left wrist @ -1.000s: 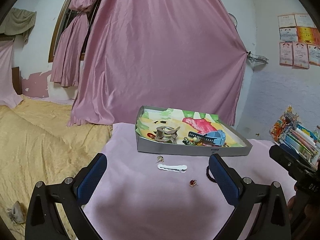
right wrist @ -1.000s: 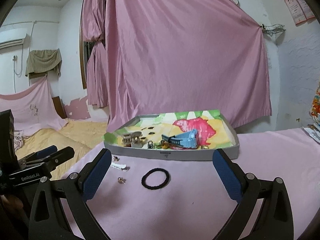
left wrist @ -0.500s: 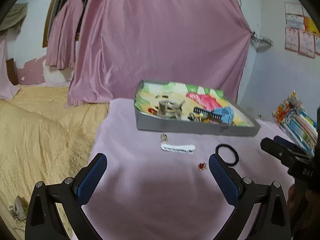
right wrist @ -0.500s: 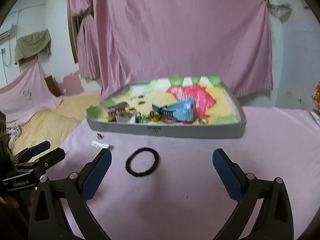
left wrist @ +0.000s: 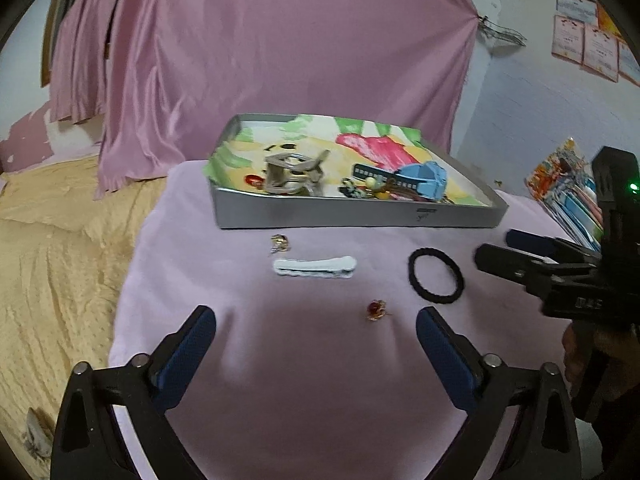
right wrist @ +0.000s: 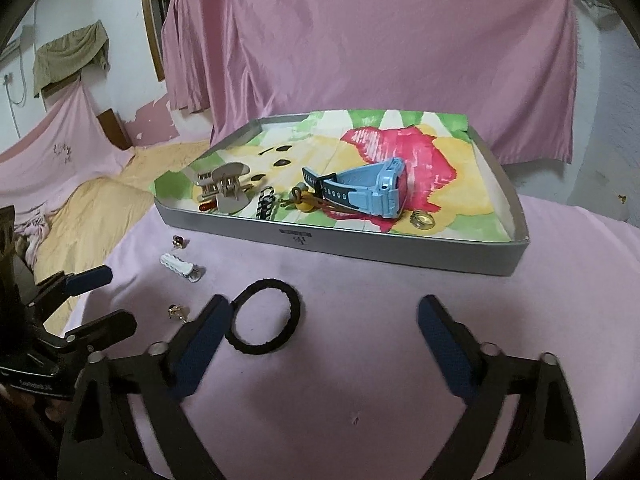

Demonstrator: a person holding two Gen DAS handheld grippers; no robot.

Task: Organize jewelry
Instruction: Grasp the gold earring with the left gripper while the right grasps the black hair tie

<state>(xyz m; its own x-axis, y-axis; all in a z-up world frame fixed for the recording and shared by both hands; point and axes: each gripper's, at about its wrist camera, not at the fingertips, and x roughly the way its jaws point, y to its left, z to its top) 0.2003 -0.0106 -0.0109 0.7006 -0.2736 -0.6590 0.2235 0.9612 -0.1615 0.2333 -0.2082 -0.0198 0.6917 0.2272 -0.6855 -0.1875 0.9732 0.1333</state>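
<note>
change: both grippers dipped nearer table (left wrist: pixel 300 380) | left gripper (left wrist: pixel 316 334) wide, closing, empty | right gripper (right wrist: pixel 324 322) same | hair tie (right wrist: pixel 262 317), earring (left wrist: pixel 376 309) still outside tray (left wrist: pixel 360 216)

2 wrist views, angled down, share tray (left wrist: pixel 356 216) (right wrist: pixel 360 246).

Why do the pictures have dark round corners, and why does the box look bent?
In both wrist views the fisheye lens leaves black corners and curves the shallow grey metal tray's straight edges. In the left view the pink curtain looks soft. In the right view the black hair tie and light blue watch look sharper.
</note>
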